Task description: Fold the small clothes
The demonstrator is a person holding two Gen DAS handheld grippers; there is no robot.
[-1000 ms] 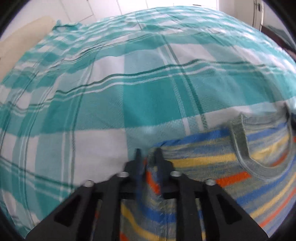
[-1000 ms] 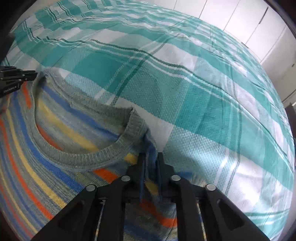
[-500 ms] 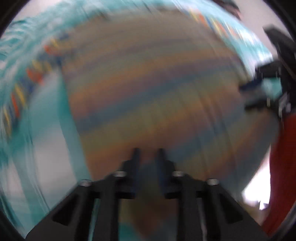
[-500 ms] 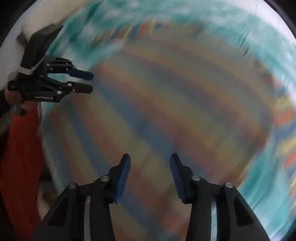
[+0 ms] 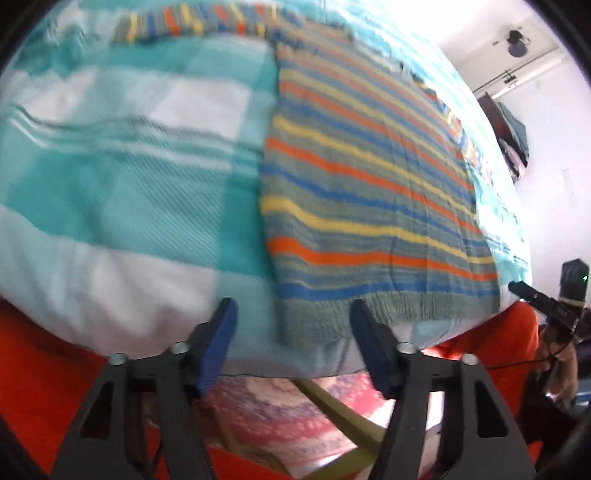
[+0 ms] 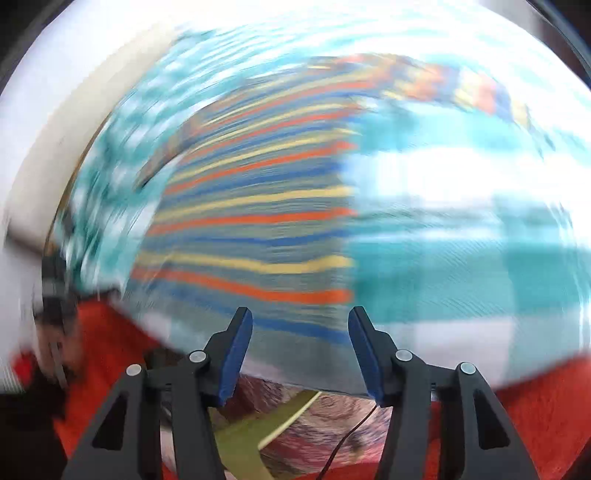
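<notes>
A small striped knit sweater (image 5: 369,192), grey-green with orange, yellow and blue bands, lies flat on the teal-and-white checked cover (image 5: 129,184), its hem at the near edge and one sleeve (image 5: 192,22) stretched out at the far side. My left gripper (image 5: 293,317) is open and empty, just in front of the hem's left corner. My right gripper (image 6: 301,325) is open and empty, near the hem of the sweater (image 6: 251,229); that view is blurred. The right gripper also shows at the far right of the left wrist view (image 5: 532,295).
The checked cover (image 6: 461,229) drops off at its near edge. Below it are an orange fabric (image 5: 44,369) and a patterned rug (image 5: 295,424). A white wall and a clothes rack (image 5: 513,140) stand at the right.
Both grippers let go of the sweater's shoulders, opened, and swung back to the near edge. The sweater now lies flat with its hem toward me.
</notes>
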